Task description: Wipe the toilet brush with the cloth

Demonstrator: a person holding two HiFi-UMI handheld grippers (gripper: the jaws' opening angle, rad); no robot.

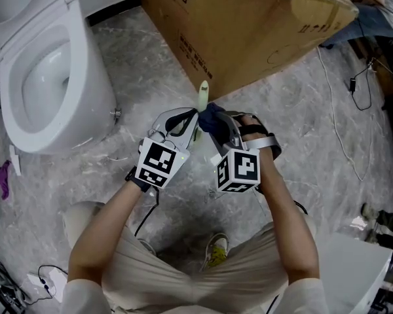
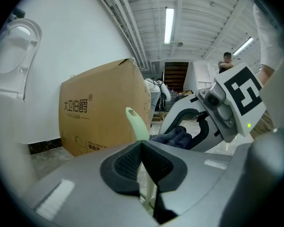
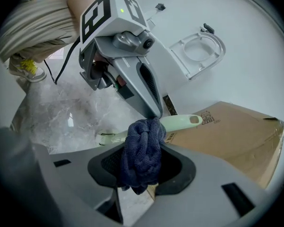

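Note:
A pale green toilet brush [image 1: 202, 97] is held in my left gripper [image 1: 191, 128], whose jaws are shut on its thin handle [image 2: 138, 126]. In the right gripper view the brush handle [image 3: 180, 122] runs across, its bristle end [image 3: 106, 138] pointing left. My right gripper [image 1: 213, 122] is shut on a bunched dark blue cloth [image 3: 142, 151], which presses against the handle just right of the left gripper. The same cloth [image 2: 173, 137] shows in the left gripper view between the right gripper's jaws.
A large cardboard box [image 1: 242, 25] stands right behind the grippers. A white toilet [image 1: 42, 77] with its lid up is at the left. Cables [image 1: 340, 136] trail over the marble floor at the right. A person's shoe [image 1: 216, 248] is below.

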